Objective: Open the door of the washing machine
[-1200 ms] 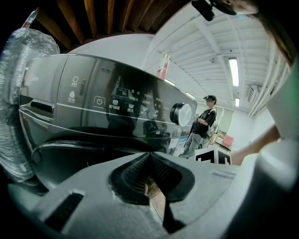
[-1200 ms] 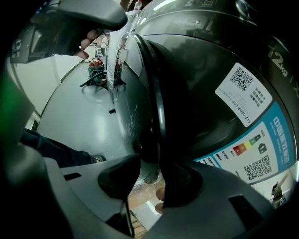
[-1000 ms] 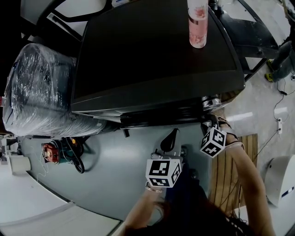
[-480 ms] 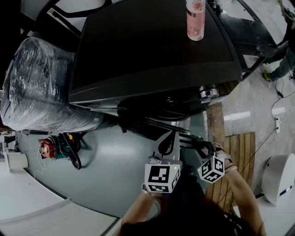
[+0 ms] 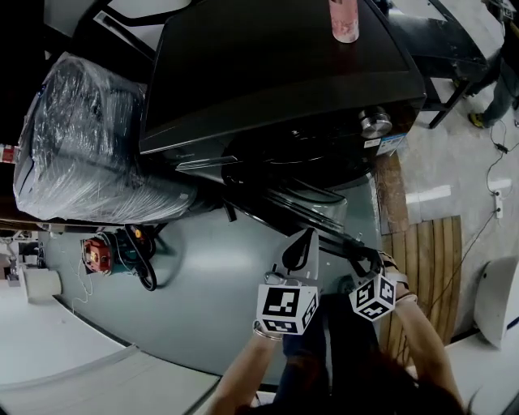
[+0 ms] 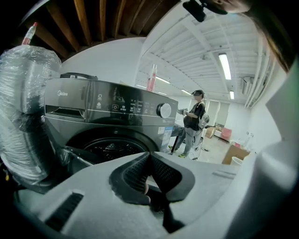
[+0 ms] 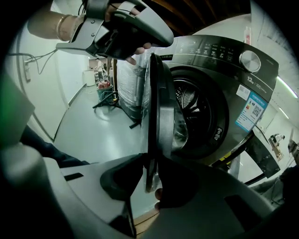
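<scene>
The dark grey washing machine (image 5: pixel 284 81) stands with its round door (image 5: pixel 300 215) swung out from the front, and the drum (image 7: pixel 191 112) shows behind it. My right gripper (image 5: pixel 357 258) is shut on the door's free rim (image 7: pixel 161 116); its jaws have just closed on that rim, which sits pinched between the pads (image 7: pixel 150 168). My left gripper (image 5: pixel 302 243) hovers just left of the door's edge, apart from it, and appears above the door in the right gripper view (image 7: pixel 126 32). Its jaws (image 6: pixel 149 156) are shut with nothing in them.
A plastic-wrapped bundle (image 5: pixel 89 154) stands against the machine's left side. A pink bottle (image 5: pixel 344 20) stands on the machine's top. A red tool with cables (image 5: pixel 97 253) lies on the floor at left, wooden boards (image 5: pixel 422 243) at right. A person (image 6: pixel 192 119) stands far behind.
The door has swung from nearly closed to wide open. My right gripper came back toward me with the rim in it, and the left gripper drifted back alongside.
</scene>
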